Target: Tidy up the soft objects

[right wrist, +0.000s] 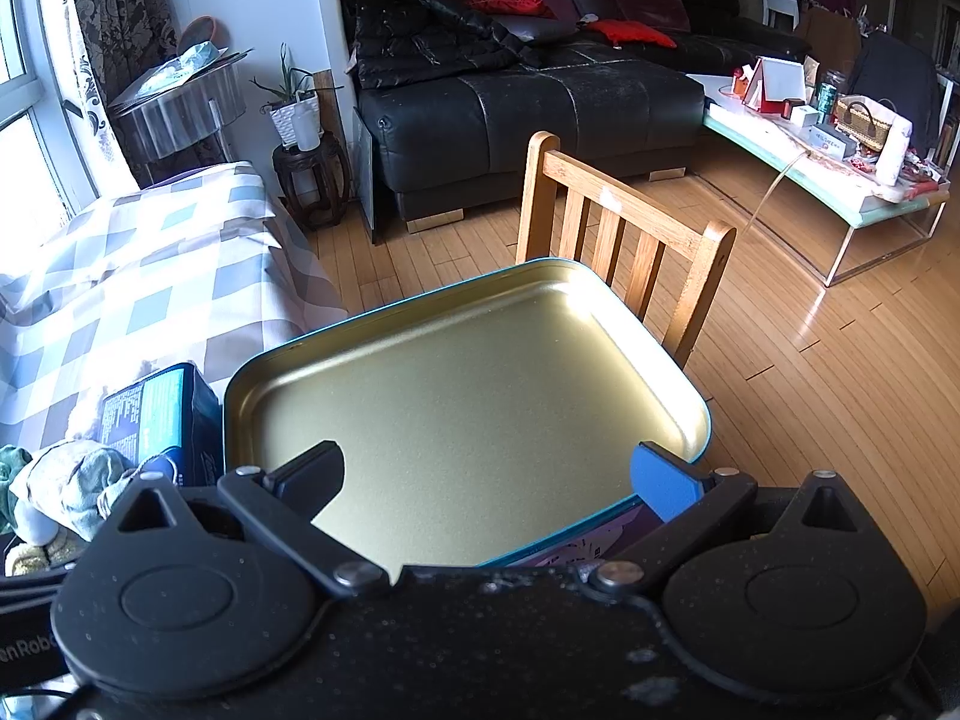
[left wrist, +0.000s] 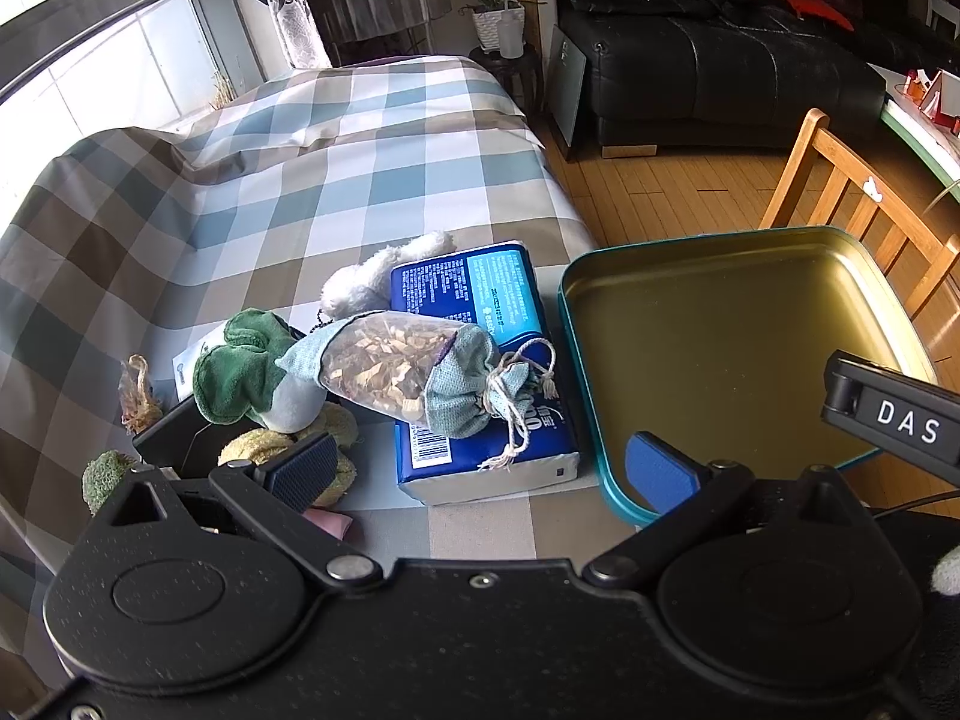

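Note:
A teal-rimmed gold tin tray (left wrist: 888, 324) (right wrist: 282, 360) lies empty at the table's right edge. Left of it a blue tissue pack (left wrist: 480, 288) (right wrist: 174, 414) carries a drawstring sachet of wood chips (left wrist: 414, 369). A grey plush (left wrist: 372, 276) lies behind the pack, a green and grey plush (left wrist: 246, 372) (right wrist: 66, 480) to its left, and a yellow plush (left wrist: 342, 456) below that. My left gripper (left wrist: 483, 471) is open above the table in front of the pack, holding nothing. My right gripper (right wrist: 489, 477) is open over the tray's near edge, also with nothing in it.
The table wears a checked cloth (left wrist: 288, 180) (right wrist: 150, 264). A wooden chair (right wrist: 624, 240) (left wrist: 840, 192) stands just beyond the tray. Small bagged items (left wrist: 135, 390) and a black box (left wrist: 174, 438) sit at the left. A black sofa (right wrist: 540, 108) and a cluttered glass table (right wrist: 840, 162) lie farther off.

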`<state>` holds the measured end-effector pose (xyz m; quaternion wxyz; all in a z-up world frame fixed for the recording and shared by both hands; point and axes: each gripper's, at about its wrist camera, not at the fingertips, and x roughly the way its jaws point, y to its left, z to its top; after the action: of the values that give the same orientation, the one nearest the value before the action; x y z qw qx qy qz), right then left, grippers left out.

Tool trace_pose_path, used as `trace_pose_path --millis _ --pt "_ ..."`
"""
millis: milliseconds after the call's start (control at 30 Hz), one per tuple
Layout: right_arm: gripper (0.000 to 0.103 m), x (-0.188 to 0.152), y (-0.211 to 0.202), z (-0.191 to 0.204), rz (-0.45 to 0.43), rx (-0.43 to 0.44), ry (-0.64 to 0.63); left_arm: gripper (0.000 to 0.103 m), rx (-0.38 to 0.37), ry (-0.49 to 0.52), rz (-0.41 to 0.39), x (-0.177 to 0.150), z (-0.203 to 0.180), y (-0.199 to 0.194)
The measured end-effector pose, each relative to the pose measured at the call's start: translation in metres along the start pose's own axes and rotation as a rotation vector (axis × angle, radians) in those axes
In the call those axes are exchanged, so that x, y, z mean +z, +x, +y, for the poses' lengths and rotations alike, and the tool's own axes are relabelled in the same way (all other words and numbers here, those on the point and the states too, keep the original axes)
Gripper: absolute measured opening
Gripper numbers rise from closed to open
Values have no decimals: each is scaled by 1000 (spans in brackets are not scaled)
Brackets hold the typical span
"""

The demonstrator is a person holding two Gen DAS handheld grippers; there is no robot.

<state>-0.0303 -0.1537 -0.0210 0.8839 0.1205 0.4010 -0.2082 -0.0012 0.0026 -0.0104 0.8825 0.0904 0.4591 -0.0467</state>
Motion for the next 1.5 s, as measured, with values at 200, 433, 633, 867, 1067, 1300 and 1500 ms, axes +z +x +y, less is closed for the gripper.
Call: trace_pose_path --millis 200,433,633,867,1067,1300,1500 --pt "102 0 0 0 0 1 0 100 1 -1 2 1 0 0" --pt "102 0 0 1 1 0 -2 100 1 0 3 1 0 0" --pt "102 0 0 2 1 0 -4 100 3 2 4 1 0 1" --pt "102 -1 0 2 2 -2 -5 100 3 -1 6 1 0 2" --pt "102 -1 0 3 0 -1 -7 100 1 -3 10 1 2 2" --pt "102 0 -3 2 -12 20 -3 100 32 19 -36 -4 12 -6" --pt "102 -2 -12 8 -58 47 -40 100 36 -24 -100 -7 43 -18"
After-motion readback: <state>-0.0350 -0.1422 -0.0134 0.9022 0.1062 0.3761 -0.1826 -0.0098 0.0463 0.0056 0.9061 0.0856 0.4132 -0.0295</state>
